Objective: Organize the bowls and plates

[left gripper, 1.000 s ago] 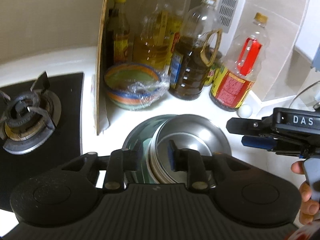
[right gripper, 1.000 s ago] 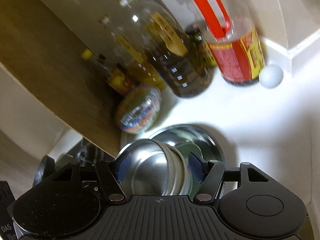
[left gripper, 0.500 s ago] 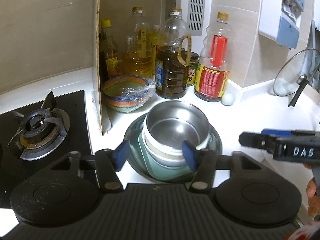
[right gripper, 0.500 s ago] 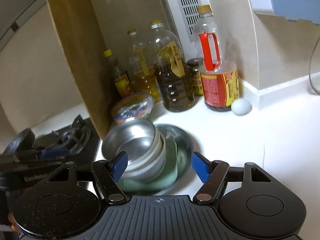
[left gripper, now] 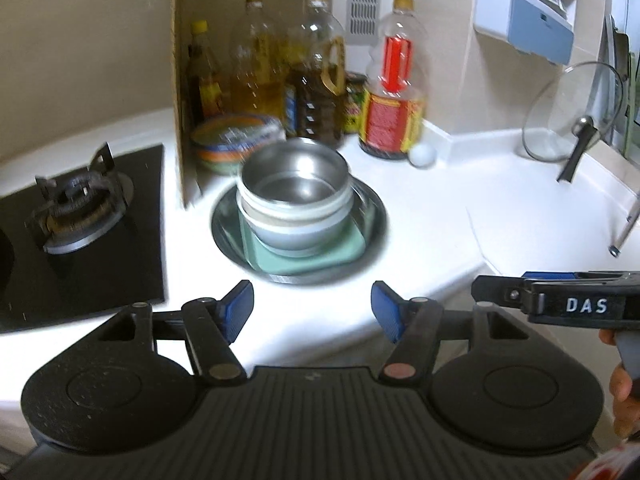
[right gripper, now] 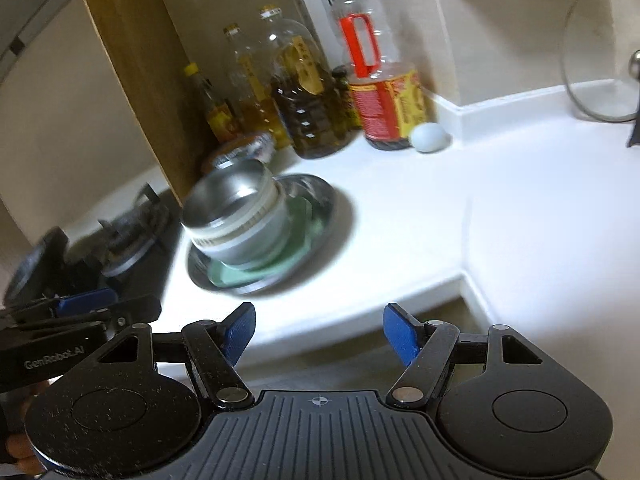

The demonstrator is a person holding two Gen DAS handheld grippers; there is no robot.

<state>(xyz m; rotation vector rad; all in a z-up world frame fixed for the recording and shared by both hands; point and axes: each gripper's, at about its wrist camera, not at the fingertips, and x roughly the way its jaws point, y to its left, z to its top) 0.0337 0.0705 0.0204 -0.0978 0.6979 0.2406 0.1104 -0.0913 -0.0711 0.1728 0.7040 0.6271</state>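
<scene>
While both the left claw (left gripper: 312, 310) and right claw (right gripper: 318, 334) hang wide and empty, the leaning stack of nested steel bowls (left gripper: 294, 196) on the green square plate (left gripper: 308, 258) could topple toward the oil bottles (left gripper: 316, 76) if nudged.

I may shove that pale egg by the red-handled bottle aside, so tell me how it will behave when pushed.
The egg looks smooth and rounded, lying loose on the white counter, so it would likely roll rather than slide. With its uneven oval it would probably curve off, perhaps against the red-handled bottle. If it is a real egg, the shell is probably fragile.
</scene>
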